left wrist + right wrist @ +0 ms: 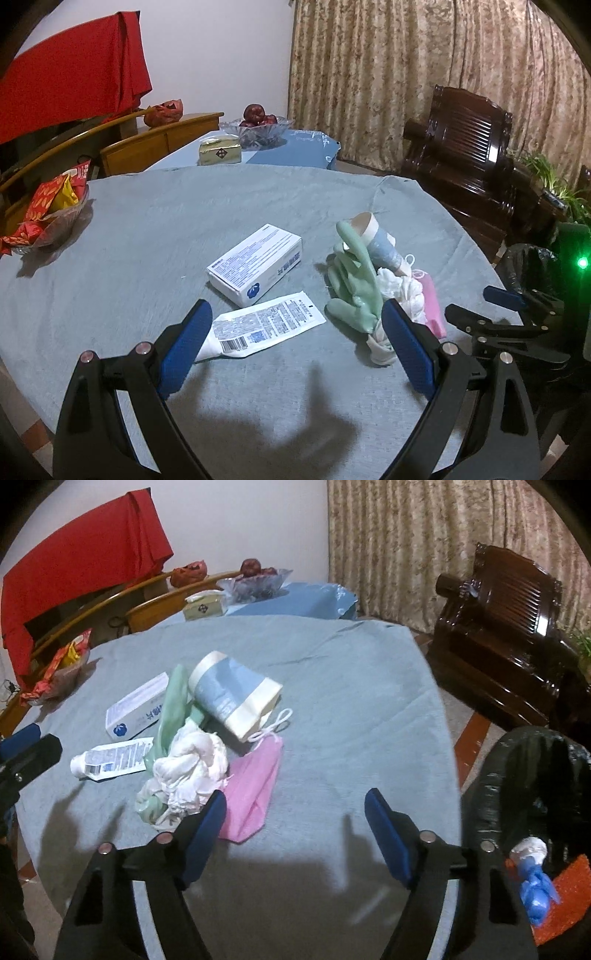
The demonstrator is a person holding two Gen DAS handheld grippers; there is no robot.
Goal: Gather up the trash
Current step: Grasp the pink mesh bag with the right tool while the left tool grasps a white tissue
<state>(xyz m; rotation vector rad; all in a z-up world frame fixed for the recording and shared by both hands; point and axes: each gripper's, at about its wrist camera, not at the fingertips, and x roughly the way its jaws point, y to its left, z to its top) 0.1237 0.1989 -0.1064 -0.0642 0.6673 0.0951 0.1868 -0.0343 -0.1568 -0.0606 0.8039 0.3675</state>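
Trash lies on a grey-blue tablecloth (147, 236): a white box with blue print (255, 266), a flattened white tube (264, 325), a green rubber glove (352, 277), a blue-and-cream paper cup on its side (232, 694), crumpled white tissue (192, 768) and a pink face mask (251, 786). My left gripper (295, 332) is open above the tube, empty. My right gripper (295, 830) is open and empty over bare cloth, its left finger beside the mask. A black-lined trash bin (524, 794) stands at the table's right edge, holding a blue wad, white paper and something orange.
A glass bowl of red snack packets (48, 214) sits at the table's far left. Behind stand wooden chairs (155, 144), a second table with a fruit bowl (258, 125) and a tissue box (220, 152). A dark wooden armchair (509, 638) stands right.
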